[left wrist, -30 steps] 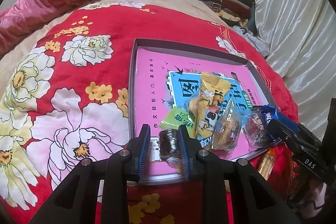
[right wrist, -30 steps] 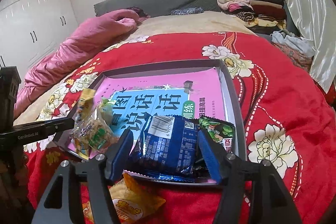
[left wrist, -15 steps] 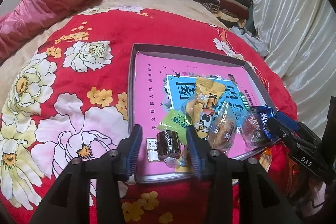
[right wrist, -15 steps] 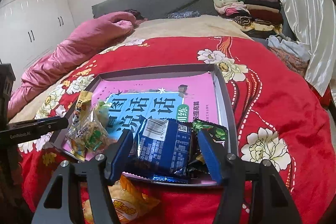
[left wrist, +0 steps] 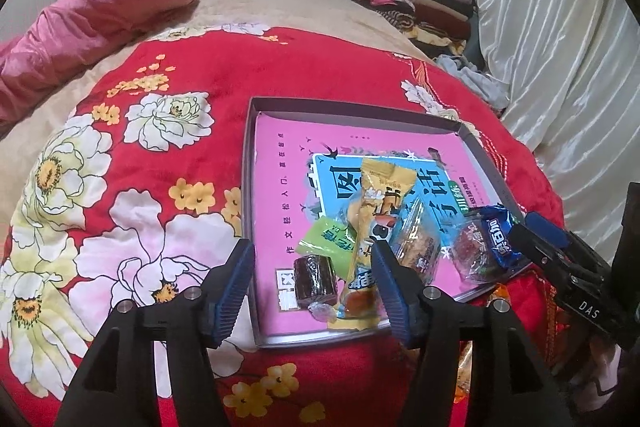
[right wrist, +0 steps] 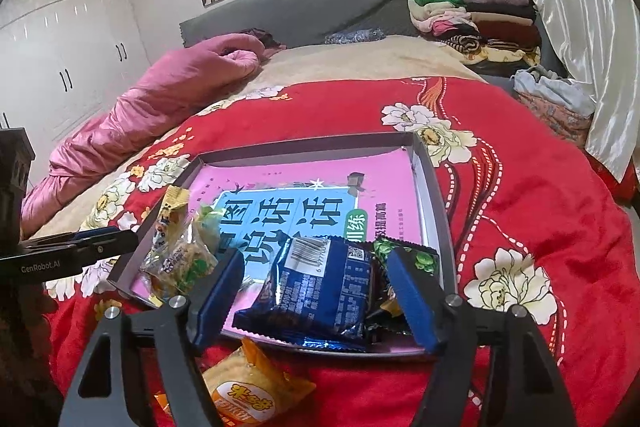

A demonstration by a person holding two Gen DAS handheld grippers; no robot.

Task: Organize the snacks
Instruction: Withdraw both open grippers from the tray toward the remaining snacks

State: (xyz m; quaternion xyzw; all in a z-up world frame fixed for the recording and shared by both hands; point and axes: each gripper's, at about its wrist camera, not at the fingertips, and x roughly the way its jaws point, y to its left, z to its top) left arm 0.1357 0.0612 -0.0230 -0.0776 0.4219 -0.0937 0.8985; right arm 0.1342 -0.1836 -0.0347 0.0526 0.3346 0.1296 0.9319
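A grey tray (left wrist: 248, 163) lined with a pink book lies on the red flowered bedspread. In it are a dark brown wrapped candy (left wrist: 314, 275), a green packet (left wrist: 326, 241), a long yellow packet (left wrist: 370, 227), a clear-wrapped cake (left wrist: 416, 247) and a blue packet (left wrist: 498, 235). My left gripper (left wrist: 312, 283) is open, its jaws wide on either side of the brown candy, above the tray's near edge. My right gripper (right wrist: 316, 287) is open around the blue packet (right wrist: 320, 287), which lies in the tray (right wrist: 434, 211) beside a green-black packet (right wrist: 416, 257). A yellow snack pack (right wrist: 248, 387) lies on the bedspread below.
A pink quilt (left wrist: 100, 11) lies at the far left of the bed. Folded clothes (right wrist: 472, 15) are stacked at the headboard. A white curtain (left wrist: 560, 47) hangs on the right. The right gripper shows in the left wrist view (left wrist: 560, 259).
My left gripper has let go of the brown candy, opened wide and drawn back a little. My right gripper stays open around the blue packet and has barely moved.
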